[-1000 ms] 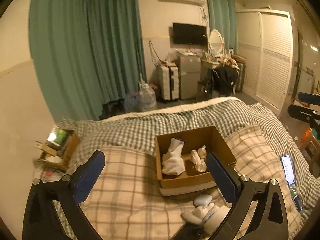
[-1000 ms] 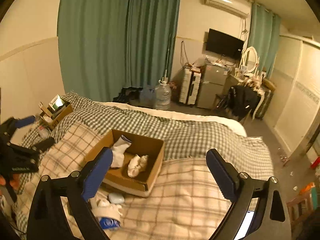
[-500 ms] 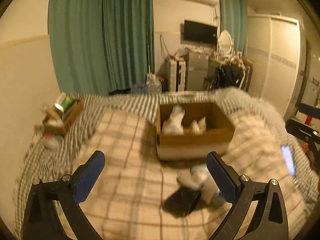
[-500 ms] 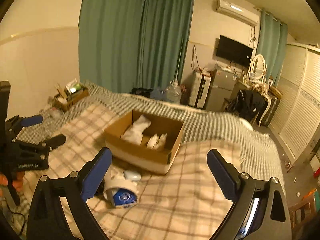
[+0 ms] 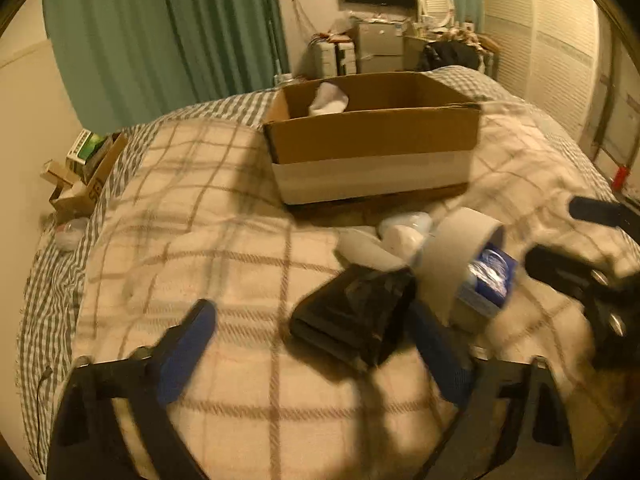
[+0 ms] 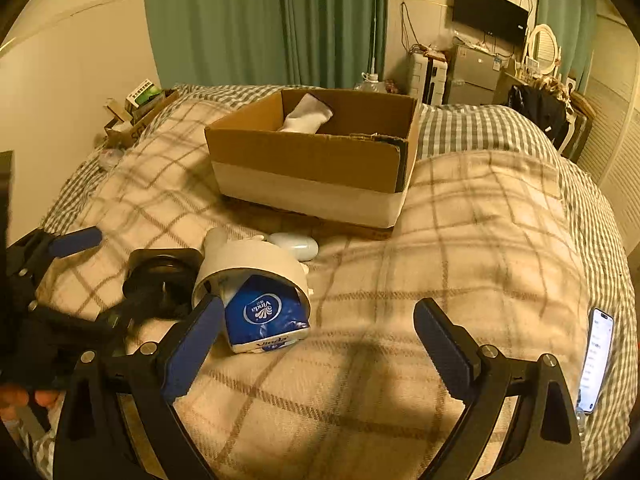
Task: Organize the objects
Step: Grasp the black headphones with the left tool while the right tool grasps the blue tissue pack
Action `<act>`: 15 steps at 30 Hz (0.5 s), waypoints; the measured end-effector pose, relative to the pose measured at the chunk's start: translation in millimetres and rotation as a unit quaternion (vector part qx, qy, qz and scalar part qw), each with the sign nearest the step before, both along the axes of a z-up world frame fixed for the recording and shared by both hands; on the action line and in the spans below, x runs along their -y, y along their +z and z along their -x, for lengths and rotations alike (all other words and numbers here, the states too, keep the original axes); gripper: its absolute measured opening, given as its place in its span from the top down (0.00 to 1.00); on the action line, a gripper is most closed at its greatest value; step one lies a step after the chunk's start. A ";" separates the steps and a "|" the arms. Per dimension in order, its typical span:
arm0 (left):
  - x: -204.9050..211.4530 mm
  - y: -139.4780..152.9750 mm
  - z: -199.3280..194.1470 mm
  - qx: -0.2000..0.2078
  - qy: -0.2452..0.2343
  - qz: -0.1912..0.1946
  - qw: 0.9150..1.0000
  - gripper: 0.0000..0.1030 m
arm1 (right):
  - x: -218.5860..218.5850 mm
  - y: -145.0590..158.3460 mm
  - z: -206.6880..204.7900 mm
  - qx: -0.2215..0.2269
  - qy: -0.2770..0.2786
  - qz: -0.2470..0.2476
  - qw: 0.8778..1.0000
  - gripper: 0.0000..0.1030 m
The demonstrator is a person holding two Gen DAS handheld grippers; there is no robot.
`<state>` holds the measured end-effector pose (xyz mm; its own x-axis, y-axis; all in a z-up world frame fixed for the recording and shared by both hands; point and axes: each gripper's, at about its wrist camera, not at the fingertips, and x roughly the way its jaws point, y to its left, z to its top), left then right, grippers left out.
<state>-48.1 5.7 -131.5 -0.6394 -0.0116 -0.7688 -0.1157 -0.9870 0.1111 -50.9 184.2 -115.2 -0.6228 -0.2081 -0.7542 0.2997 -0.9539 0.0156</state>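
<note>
An open cardboard box (image 5: 372,136) (image 6: 312,160) sits on the bed with a white sock (image 5: 328,100) (image 6: 306,114) inside. In front of it lie a black bundle (image 5: 352,316) (image 6: 160,276), a white cup (image 5: 456,256) (image 6: 248,264) on its side holding a blue tissue pack (image 5: 490,276) (image 6: 264,316), and a pale oval case (image 6: 294,244). My left gripper (image 5: 316,344) is open, low over the black bundle. My right gripper (image 6: 318,340) is open and empty, its left finger beside the tissue pack.
The bed has a plaid blanket (image 6: 460,240). A phone (image 6: 596,360) lies at its right edge. A small box of clutter (image 5: 84,168) sits at the far left by the wall. Curtains, a TV and wardrobes stand beyond the bed.
Both grippers have dropped and moved in toward the pile in front of the box. The left gripper now straddles the black bundle; the right one has closed in on the tissue pack.
</note>
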 end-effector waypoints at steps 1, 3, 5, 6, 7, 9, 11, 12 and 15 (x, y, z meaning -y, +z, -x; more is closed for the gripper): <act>1.6 -2.5 4.9 0.010 -0.001 -0.013 1.000 0.34 | 0.8 0.9 -1.0 -0.001 0.001 -0.002 1.000 0.07; 2.7 -9.3 10.0 0.027 -0.009 -0.030 0.999 0.59 | 5.3 -0.4 -1.9 0.000 0.008 -0.011 1.000 0.07; 4.0 -9.9 7.9 0.024 -0.006 -0.032 0.999 0.59 | 12.6 -3.3 -2.2 0.004 0.017 -0.024 1.000 0.07; 4.7 -7.2 5.2 0.016 -0.005 -0.032 0.999 0.60 | 15.8 -3.9 -2.3 0.005 0.022 -0.028 0.999 0.09; 5.7 -2.9 1.7 0.005 -0.002 -0.030 1.000 0.60 | 20.0 -6.1 -1.2 0.008 0.029 -0.033 0.999 0.10; 10.3 4.8 -3.1 -0.011 0.009 -0.034 0.999 0.62 | 29.3 -12.6 2.4 0.017 0.040 -0.046 0.998 0.12; 16.4 10.7 -5.6 -0.019 0.020 -0.044 0.999 0.62 | 35.3 -18.1 5.5 0.026 0.046 -0.057 0.997 0.15; 18.8 12.4 -6.5 -0.021 0.023 -0.046 0.998 0.62 | 39.6 -22.9 8.4 0.033 0.051 -0.064 0.996 0.18; 22.6 16.2 -9.6 -0.025 0.028 -0.049 0.998 0.62 | 46.2 -30.6 14.6 0.047 0.060 -0.068 0.995 0.30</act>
